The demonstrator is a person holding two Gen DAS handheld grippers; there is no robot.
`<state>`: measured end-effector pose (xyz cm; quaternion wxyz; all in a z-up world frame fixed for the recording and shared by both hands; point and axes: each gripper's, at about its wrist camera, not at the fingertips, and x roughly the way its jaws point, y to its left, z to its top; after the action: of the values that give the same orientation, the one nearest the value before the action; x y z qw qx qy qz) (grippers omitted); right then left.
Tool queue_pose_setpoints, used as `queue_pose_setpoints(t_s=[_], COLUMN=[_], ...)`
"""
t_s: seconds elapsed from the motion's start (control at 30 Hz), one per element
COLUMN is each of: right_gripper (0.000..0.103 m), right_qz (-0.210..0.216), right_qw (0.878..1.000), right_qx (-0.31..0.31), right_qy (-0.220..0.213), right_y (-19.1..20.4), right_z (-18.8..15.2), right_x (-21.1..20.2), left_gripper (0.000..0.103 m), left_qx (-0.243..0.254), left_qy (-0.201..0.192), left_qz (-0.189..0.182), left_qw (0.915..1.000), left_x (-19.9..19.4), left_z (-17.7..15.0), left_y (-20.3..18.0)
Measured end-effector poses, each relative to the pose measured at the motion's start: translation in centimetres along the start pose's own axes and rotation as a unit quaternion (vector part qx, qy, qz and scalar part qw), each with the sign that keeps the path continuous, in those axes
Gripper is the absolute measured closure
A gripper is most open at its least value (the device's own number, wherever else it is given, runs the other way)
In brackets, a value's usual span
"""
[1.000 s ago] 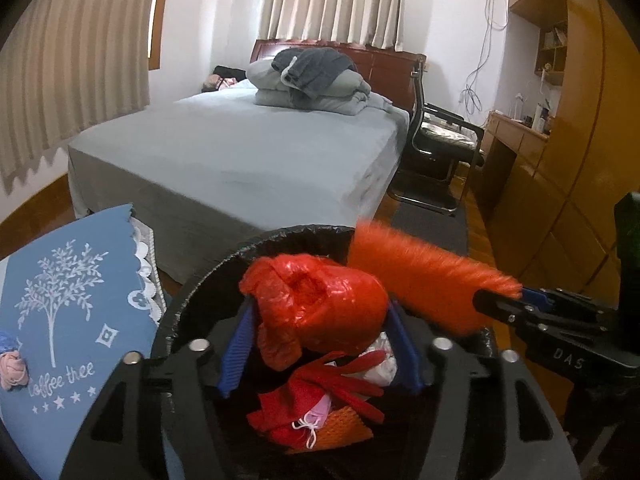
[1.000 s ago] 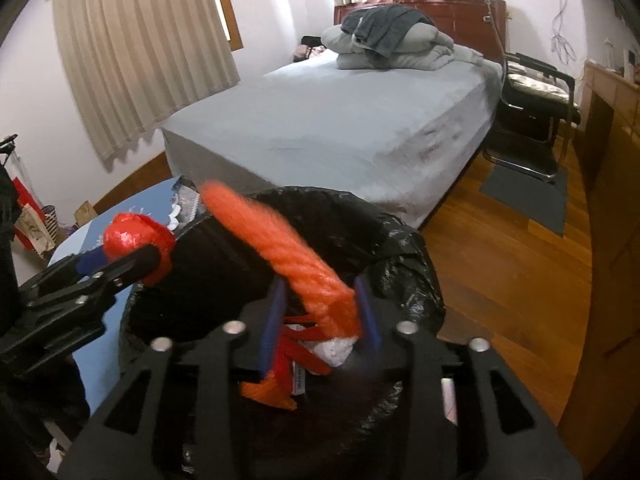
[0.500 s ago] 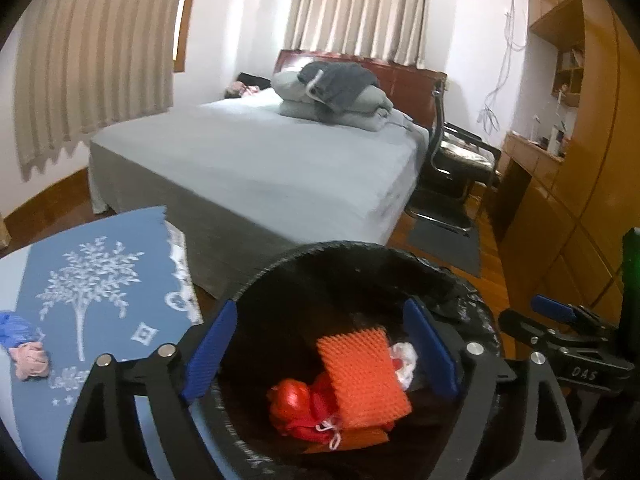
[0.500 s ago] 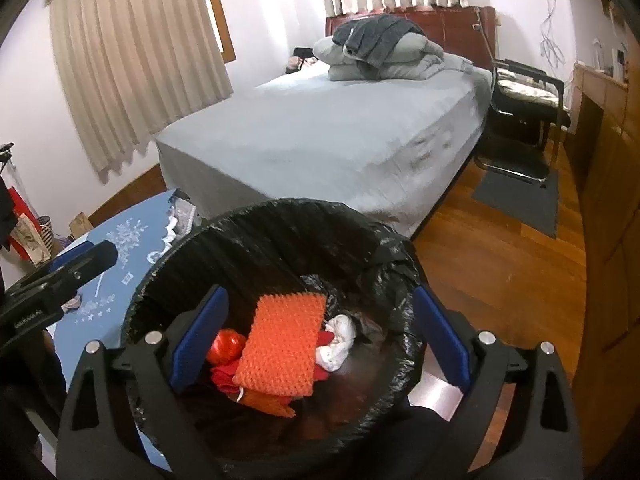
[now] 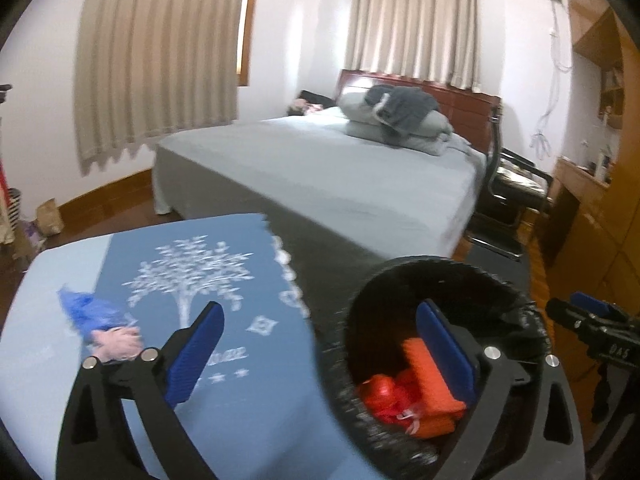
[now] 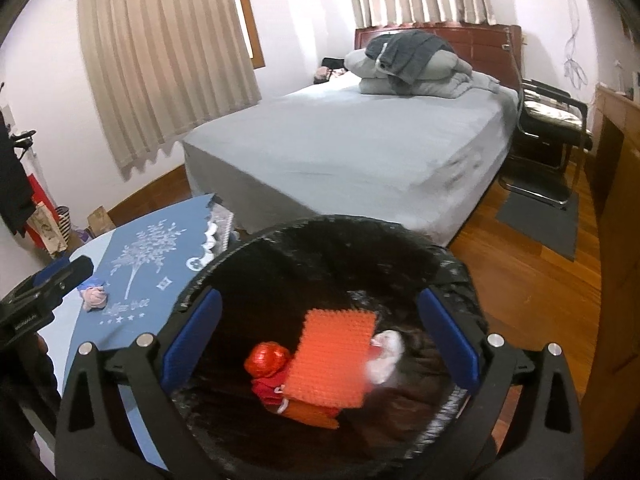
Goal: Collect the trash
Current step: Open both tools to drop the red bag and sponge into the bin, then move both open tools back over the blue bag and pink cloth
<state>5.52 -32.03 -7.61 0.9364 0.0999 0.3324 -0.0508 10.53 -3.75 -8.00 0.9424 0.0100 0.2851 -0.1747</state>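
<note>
Here both claws are tilted downward with jaws opening and nothing between them: the right claw (image 6: 318, 340) over the black-lined round bin (image 6: 460, 276), where the orange ridged foam pad (image 6: 334, 356) lies flat beside a crumpled red plastic ball (image 6: 267, 360); the left claw (image 5: 320, 354) straddles bin rim and blue-clothed desk (image 5: 260, 396).

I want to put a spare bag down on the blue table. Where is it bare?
The tablecloth is bare between the tree print and the bin, and along its near edge. Its left side is taken by blue and pink crumpled trash, close to the left tool, whose jaws are opening.
</note>
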Motion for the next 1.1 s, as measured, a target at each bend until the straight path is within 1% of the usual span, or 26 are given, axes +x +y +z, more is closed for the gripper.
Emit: queue_pose_setpoints(t_s=[0.2,0.4,0.47,0.8,1.1], right_gripper=[0.006,0.006,0.006,0.006,0.006], right_qz=[0.022,0.049,0.057,0.099,0.138], right_qw=[1.000,0.998,0.997,0.991,0.983], right_qx=[-0.016,-0.039,-0.045,-0.087,-0.116], right_qy=[0.002,0.007,0.008,0.021,0.042], right_y=[3.1,6.7,7.9,15.3,22.4], right_z=[0.3,0.7,0.8,1.0,0.1], right_x=[1.1,2.4,3.0,6.2,10.2], left_gripper=[0.008,0.008,0.008,0.008,0.008], left_qx=[-0.014,-0.032,-0.041,-0.078,-0.097], left_qy=[-0.001,-0.007,-0.007,-0.004,0.009], left_qz=[0.041,0.086,0.096,0.154,0.191], left_qw=[0.9990,0.9957,0.9945,0.9850,0.9768], left_x=[-1.3,-2.5,-2.8,-3.9,-4.0], left_z=[-1.3,-2.4,-2.5,-4.6,-6.2], left_y=[3.7,8.0,9.1,16.1,21.5])
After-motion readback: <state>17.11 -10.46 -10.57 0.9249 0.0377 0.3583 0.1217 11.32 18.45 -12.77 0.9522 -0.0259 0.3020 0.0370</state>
